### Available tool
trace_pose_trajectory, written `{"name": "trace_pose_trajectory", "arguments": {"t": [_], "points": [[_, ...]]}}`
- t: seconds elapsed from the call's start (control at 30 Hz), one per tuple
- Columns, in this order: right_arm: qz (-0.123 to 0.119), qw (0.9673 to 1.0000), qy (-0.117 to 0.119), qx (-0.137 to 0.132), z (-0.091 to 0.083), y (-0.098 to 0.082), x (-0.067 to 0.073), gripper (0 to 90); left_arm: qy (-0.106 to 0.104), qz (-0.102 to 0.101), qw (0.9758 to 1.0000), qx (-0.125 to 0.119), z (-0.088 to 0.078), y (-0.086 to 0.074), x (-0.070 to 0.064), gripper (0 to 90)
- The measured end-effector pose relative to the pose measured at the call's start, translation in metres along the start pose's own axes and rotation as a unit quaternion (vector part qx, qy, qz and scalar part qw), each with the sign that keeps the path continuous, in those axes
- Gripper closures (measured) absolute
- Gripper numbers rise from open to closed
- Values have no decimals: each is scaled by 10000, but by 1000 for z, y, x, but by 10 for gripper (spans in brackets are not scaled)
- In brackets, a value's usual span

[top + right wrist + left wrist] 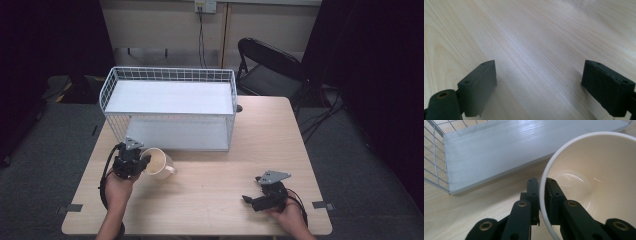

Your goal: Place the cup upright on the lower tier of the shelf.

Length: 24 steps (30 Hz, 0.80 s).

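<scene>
We see the left gripper [131, 162] pinching the mug [158, 163] rim at lower left, shelf [170, 97] opening just above it; right gripper [267, 195], spread, idles lower right.

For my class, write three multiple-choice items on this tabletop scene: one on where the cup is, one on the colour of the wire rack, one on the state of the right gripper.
1. Where is the cup?
A. on the rack's top shelf
B. on the table in front of the rack
C. on the chair

2. What colour is the wire rack?
A. white
B. red
C. black

3. How is the right gripper?
A. shut on the cup
B. shut on nothing
C. open

Answers: 1 B, the high view shows it on the table before the rack, its rim pinched by the left gripper. 2 A, its wires are white. 3 C, its jaws stand wide apart over bare wood.
</scene>
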State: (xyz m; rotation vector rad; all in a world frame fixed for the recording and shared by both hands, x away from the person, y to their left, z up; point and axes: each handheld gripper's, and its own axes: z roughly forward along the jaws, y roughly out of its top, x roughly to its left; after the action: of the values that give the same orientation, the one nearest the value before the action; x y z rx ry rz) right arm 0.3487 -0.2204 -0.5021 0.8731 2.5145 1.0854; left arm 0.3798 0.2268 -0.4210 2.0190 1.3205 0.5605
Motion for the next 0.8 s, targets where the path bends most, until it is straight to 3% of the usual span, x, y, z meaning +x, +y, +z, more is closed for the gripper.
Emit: {"name": "trace_pose_trajectory", "arguments": {"t": [0.37,0.7,0.8], "points": [[-1,10000,0,0,0,0,0,119,216,-53,9995,-224,3,5,-1,831],[0,10000,0,-1,0,0,0,119,231,-213,9988,-389,8,8,0,831],[-1,10000,0,0,0,0,0,119,295,-159,9986,-400,10,10,-2,831]]}}
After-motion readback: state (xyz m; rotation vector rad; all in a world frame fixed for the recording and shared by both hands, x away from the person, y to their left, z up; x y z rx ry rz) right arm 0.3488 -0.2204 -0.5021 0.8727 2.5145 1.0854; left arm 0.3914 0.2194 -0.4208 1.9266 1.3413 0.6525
